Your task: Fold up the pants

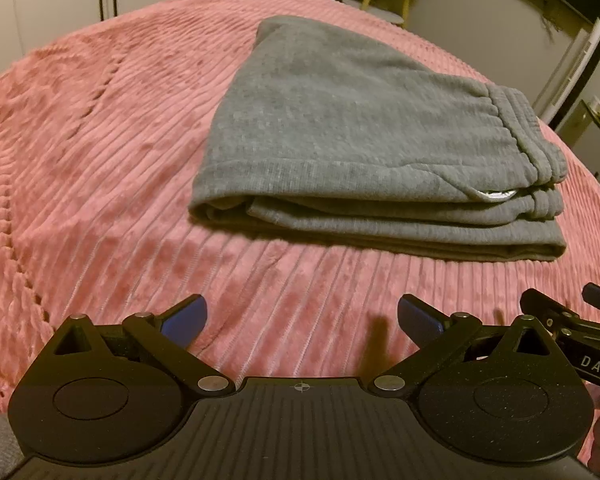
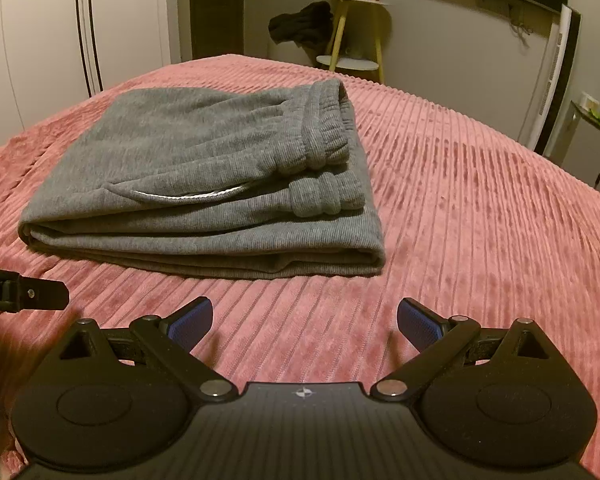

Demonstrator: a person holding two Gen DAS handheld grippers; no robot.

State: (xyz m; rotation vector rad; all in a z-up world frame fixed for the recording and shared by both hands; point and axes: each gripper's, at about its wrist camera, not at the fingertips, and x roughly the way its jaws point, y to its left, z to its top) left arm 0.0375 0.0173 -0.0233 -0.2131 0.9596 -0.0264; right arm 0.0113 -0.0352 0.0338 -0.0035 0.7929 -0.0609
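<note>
On the pink ribbed bedspread (image 2: 480, 208) the grey pants (image 2: 204, 184) lie folded into a flat stack of layers, toward the far edge of the bed and well in from its sides, the gathered waistband (image 2: 324, 148) on the stack's right end. Both grippers hang over bare bedspread near the bed's near edge, apart from the pants: the left gripper (image 1: 302, 320) with blue-padded fingers (image 1: 188, 316) spread wide and empty, the right gripper (image 2: 304, 322) likewise spread wide, holding nothing
</note>
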